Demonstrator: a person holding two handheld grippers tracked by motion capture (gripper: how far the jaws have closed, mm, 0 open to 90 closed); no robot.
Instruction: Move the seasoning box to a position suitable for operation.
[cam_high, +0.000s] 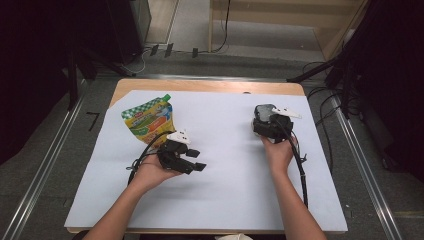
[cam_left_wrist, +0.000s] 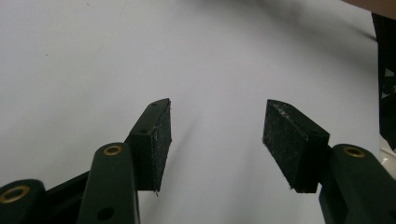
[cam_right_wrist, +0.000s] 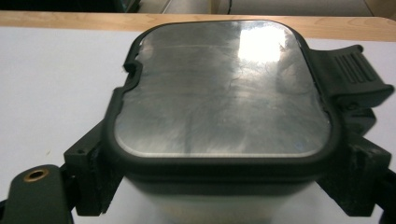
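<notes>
Here the lidded container (cam_right_wrist: 219, 107) was seen near the table's (cam_high: 225, 200) far right edge, seated between the jaws of the right gripper (cam_high: 263, 124), pads at its two sides, pinching it. The left gripper (cam_high: 192, 160) was held spread and empty near the middle, the green pouch (cam_high: 148, 120) lying beyond it toward the far left corner.

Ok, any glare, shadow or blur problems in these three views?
Right gripper view: bright glare patch on the container lid. Left gripper view: soft shadows from the left tool on the white sheet, jaws sharp. High view: evenly lit table, dark surroundings, pouch label too small to read.
</notes>
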